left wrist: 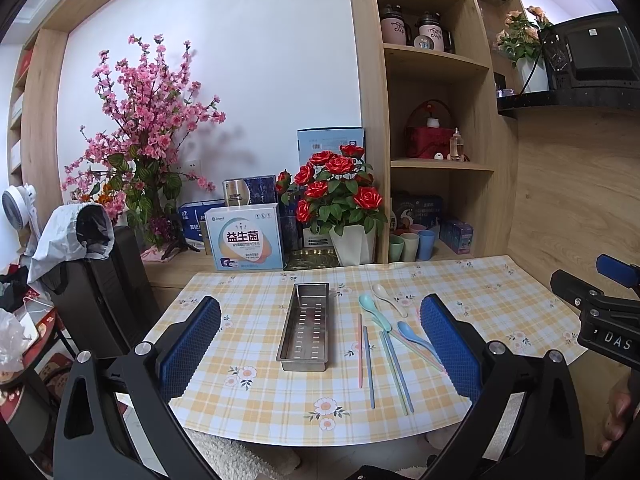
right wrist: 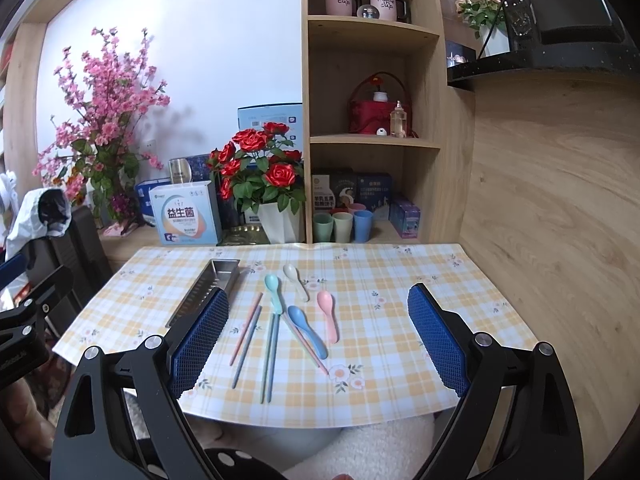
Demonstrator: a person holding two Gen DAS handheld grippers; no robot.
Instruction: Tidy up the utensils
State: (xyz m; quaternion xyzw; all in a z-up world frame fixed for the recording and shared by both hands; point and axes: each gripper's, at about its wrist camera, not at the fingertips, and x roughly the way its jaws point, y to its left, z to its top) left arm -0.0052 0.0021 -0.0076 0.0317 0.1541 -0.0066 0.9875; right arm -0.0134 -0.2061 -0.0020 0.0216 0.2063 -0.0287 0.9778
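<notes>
A steel perforated utensil tray (left wrist: pixel 305 328) lies empty on the checked tablecloth, also in the right wrist view (right wrist: pixel 208 292). To its right lie a white spoon (right wrist: pixel 296 280), a teal spoon (right wrist: pixel 274 292), a blue spoon (right wrist: pixel 306 330), a pink spoon (right wrist: pixel 328 314) and several pastel chopsticks (right wrist: pixel 248 340). They show in the left wrist view too: the teal spoon (left wrist: pixel 374 312), the chopsticks (left wrist: pixel 368 360). My left gripper (left wrist: pixel 320 344) is open and empty above the table's near edge. My right gripper (right wrist: pixel 318 340) is open and empty, held over the utensils.
A white pot of red roses (left wrist: pixel 340 208), a probiotic box (left wrist: pixel 246 238) and pastel cups (left wrist: pixel 412 246) stand behind the table. A wooden shelf unit (right wrist: pixel 376 80) and a wood wall (right wrist: pixel 552 200) bound the right side. A black chair (left wrist: pixel 100 280) stands at the left.
</notes>
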